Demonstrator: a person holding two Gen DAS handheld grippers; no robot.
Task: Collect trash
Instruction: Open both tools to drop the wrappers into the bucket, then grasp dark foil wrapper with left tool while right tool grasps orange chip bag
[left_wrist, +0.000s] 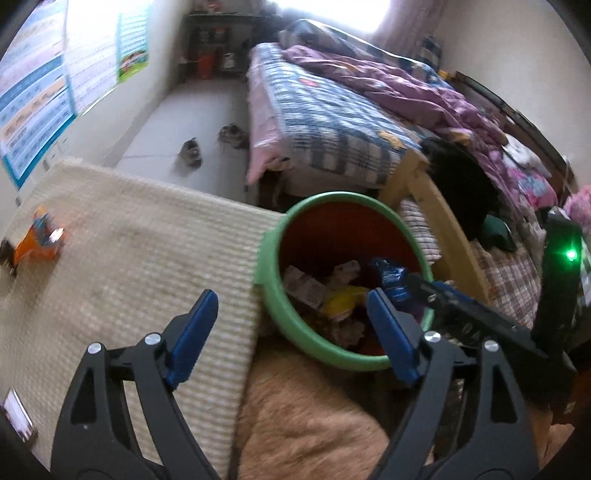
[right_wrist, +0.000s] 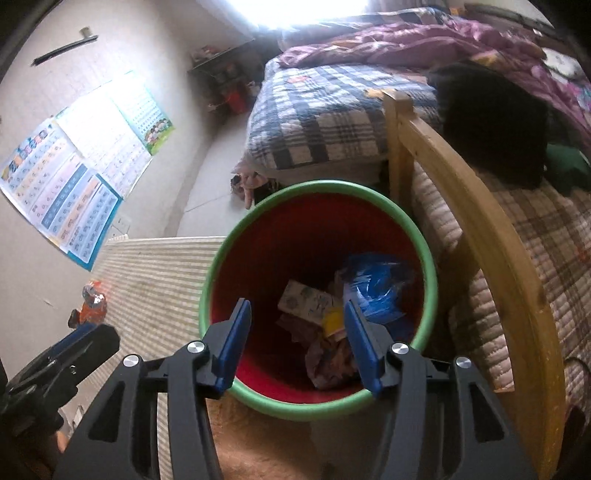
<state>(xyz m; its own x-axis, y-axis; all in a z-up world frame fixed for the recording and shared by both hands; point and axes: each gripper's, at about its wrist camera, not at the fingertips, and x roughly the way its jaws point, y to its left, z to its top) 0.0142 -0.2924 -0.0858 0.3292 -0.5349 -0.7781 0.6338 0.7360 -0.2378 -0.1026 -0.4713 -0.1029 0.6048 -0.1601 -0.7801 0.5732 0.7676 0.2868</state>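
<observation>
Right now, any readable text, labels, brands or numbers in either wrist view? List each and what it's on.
No text reads cleanly.
Wall posters: rows of small print, too small and blurred to read.
Patterned carton in the trash bin: print blurred.
Blue wrapper in the bin: no legible brand.
Orange packet on the mat: label blurred.
Right gripper body as seen from the left wrist: faint marks, possibly "04", not certain.

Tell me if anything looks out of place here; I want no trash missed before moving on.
One thing stands out: an orange wrapper lies on the woven mat, left of the green-rimmed bin, while the other trash is inside it. Both grippers, left and right, are open and empty.
</observation>
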